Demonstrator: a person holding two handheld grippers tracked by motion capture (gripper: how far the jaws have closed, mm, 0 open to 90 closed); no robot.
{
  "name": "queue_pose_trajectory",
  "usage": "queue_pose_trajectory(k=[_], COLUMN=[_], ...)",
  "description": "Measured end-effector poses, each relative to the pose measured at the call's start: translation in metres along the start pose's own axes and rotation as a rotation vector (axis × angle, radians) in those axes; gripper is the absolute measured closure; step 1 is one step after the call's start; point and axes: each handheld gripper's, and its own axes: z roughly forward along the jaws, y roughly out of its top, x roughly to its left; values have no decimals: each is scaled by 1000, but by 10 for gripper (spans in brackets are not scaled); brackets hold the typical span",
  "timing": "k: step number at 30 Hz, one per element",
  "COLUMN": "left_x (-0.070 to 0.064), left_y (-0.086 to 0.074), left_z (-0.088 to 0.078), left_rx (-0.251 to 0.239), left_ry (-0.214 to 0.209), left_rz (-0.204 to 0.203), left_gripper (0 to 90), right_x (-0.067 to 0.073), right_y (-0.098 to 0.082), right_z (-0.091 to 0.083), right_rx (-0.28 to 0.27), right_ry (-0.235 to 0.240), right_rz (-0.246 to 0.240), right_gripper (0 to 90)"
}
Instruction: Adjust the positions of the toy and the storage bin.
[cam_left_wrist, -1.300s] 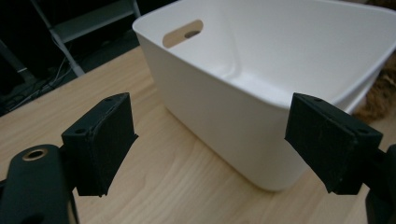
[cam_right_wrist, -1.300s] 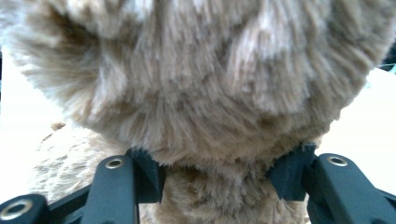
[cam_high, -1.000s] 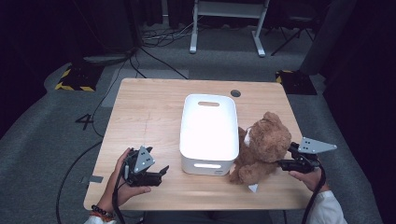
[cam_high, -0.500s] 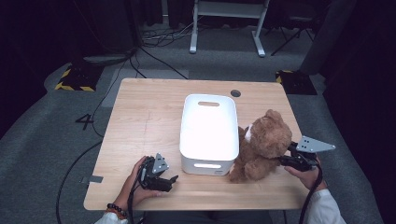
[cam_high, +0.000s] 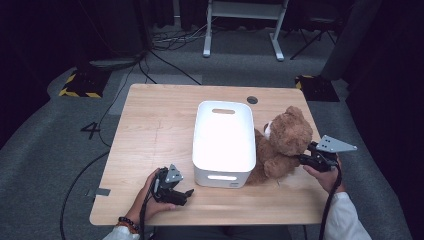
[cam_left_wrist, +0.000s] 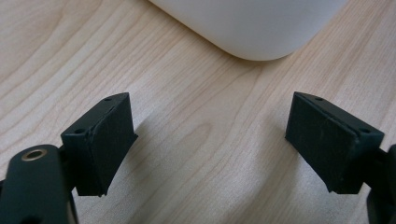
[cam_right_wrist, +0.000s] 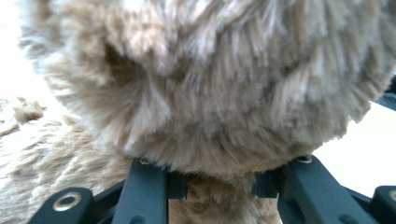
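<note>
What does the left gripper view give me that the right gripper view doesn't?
Left gripper view alone: the left tongs wide open over bare wooden table, nothing between them, with a rounded corner of the white bin just ahead.

Right gripper view alone: the right tongs closed on the brown fur of the teddy bear beneath its head.

Shared: each looks along its own black tongs at close range.

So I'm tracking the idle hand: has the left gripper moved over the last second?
Yes. The left gripper has slid right along the table's near edge, closer to the white bin.
</note>
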Motion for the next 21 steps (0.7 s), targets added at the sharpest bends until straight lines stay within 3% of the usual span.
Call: queue_pose_trajectory(k=[21], left_x=[1], left_y=[-2], left_z=[-2], left_rx=[2], left_ry=[20], left_rz=[-24], left_gripper=[139], right_x=[-1], right_y=[-5], right_z=[-2], right_rx=[-50], right_ry=[10], right_rz=[37], right_gripper=[719])
